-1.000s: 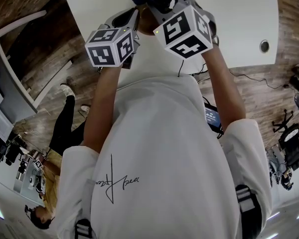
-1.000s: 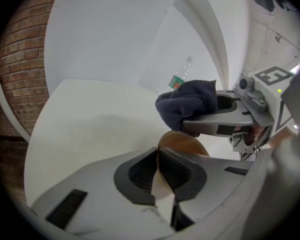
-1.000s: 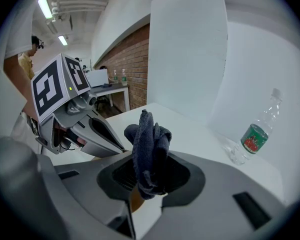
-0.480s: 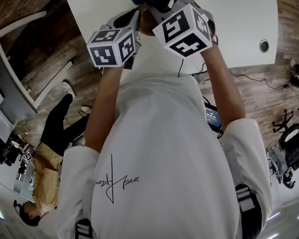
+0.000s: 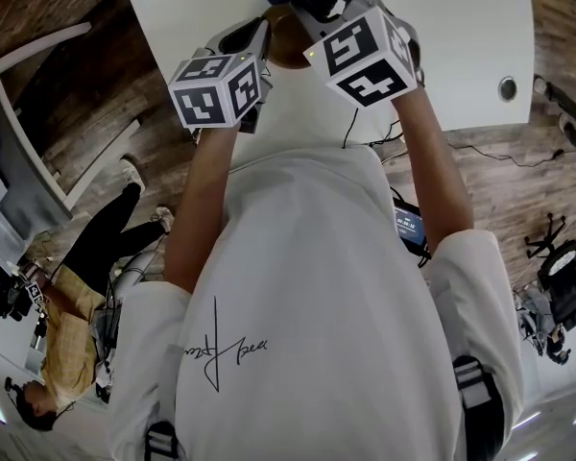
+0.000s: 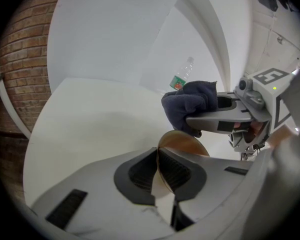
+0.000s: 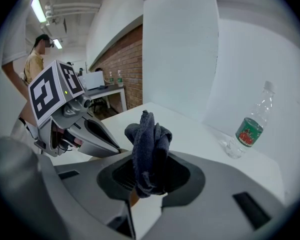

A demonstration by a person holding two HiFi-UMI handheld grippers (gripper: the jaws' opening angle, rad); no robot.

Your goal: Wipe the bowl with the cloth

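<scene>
My left gripper (image 6: pixel 158 156) is shut on the thin rim of a brown bowl (image 6: pixel 183 143), which stands on edge beyond the jaws. In the head view the bowl (image 5: pixel 284 46) shows between the two marker cubes, above the white table (image 5: pixel 461 36). Pinched in my right gripper (image 7: pixel 149 176) is a bunched dark blue cloth (image 7: pixel 150 144) that sticks up out of the jaws. The cloth (image 6: pixel 190 104) hangs just above the bowl's far edge; whether it touches the bowl I cannot tell. From the right gripper view, the left gripper (image 7: pixel 90 134) lies close on the left.
A clear plastic bottle (image 7: pixel 252 124) with a green and red label stands at the table's back, by the white wall. The bottle (image 6: pixel 181 76) is beyond the cloth. A round grommet (image 5: pixel 507 88) sits in the tabletop. A person (image 5: pixel 62 325) stands on the wooden floor, left.
The right gripper's cube has shifted a little right and up, so more of the bowl shows. The left gripper stays put. The person on the floor has walked.
</scene>
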